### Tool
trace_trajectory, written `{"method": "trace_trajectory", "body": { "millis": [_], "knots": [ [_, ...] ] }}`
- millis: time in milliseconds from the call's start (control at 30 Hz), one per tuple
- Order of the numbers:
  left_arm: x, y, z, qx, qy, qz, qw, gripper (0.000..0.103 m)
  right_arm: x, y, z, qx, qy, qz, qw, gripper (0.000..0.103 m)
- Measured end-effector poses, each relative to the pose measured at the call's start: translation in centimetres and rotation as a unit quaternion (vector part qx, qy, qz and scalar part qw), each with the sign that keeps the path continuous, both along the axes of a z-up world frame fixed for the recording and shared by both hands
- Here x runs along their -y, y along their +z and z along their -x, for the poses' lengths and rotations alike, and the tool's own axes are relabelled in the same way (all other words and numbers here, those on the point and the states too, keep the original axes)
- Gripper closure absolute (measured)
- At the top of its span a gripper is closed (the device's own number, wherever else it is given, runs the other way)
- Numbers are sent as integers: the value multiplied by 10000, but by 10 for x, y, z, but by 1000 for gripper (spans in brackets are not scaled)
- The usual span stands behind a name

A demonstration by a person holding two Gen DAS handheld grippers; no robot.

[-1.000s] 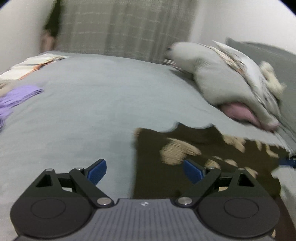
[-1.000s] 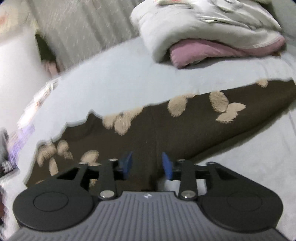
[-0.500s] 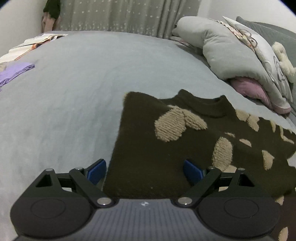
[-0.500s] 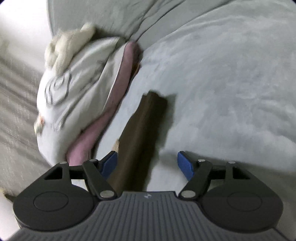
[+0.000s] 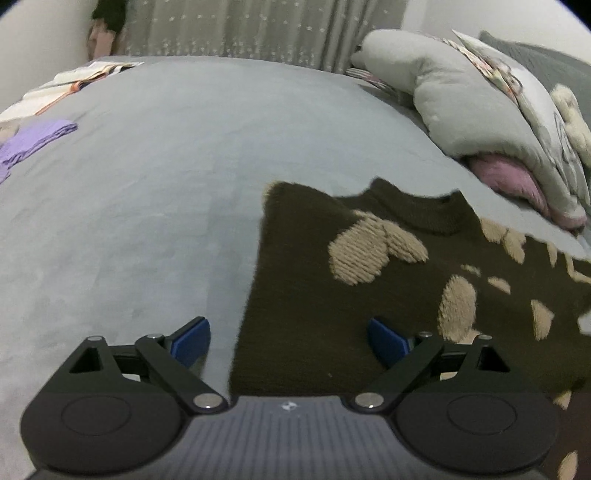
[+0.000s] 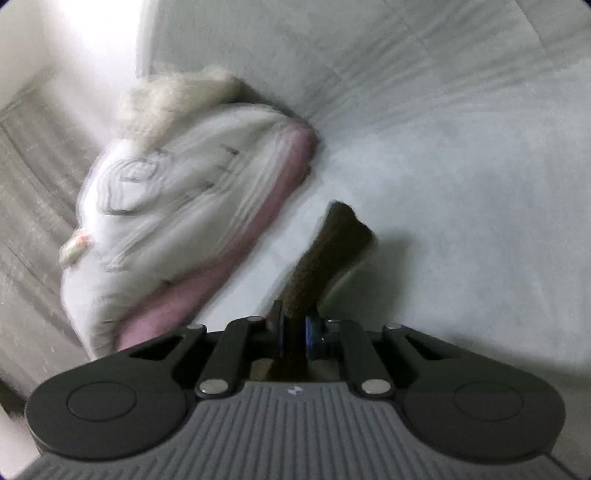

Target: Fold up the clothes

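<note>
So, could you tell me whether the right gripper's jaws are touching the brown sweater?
Touching: the right wrist view shows the right gripper with jaws clamped on the brown sweater sleeve.

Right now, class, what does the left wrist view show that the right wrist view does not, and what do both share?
Only the left wrist view shows the open left gripper, the sweater body with tan patches, the purple cloth and the curtain. Only the right wrist view shows the right gripper, which has just closed on the sleeve. Both show the bed and the pillows.
</note>
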State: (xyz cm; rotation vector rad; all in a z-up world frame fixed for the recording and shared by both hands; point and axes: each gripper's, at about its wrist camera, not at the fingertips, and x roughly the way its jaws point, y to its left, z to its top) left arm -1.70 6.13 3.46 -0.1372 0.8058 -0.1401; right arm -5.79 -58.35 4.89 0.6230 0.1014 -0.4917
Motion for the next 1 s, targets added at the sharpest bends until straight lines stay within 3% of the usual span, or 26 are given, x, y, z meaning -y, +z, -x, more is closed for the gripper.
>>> {"method": "trace_trajectory", "body": {
  "millis": [100,200,267,400,433,500,633,733,833,933,1000],
  "knots": [
    [-11,7,-1,7,160,164,9997,9,-58,62,1,357,811,1430,9858,92],
    [-18,13,1,31,245,352,9991,9,-113,101,11,584,1540,2394,9569,92],
    [-22,18,2,60,281,482,9984,9,-161,118,25,704,1964,3044,9294,91],
    [-23,28,9,153,260,611,9977,9,-224,127,36,894,2720,3487,8924,91],
    [-24,30,10,178,247,625,9976,9,-249,128,38,844,2963,3761,8739,91],
    [-28,35,16,245,260,682,9970,9,-298,124,44,767,3422,4269,8335,91],
    [-46,40,25,303,413,896,9947,9,-385,97,55,533,4367,4778,7604,90],
    [-60,37,29,235,512,1179,9914,9,-434,60,57,63,4838,5100,7112,90],
    [-74,30,33,73,593,1578,9857,9,-484,9,63,-608,5216,5491,6502,90],
    [-81,27,31,-64,625,1902,9797,9,-510,-15,70,-972,5272,5665,6258,90],
    [-83,27,31,-87,631,2079,9761,9,-515,-21,72,-1068,5270,5708,6205,90]
  ]
}}
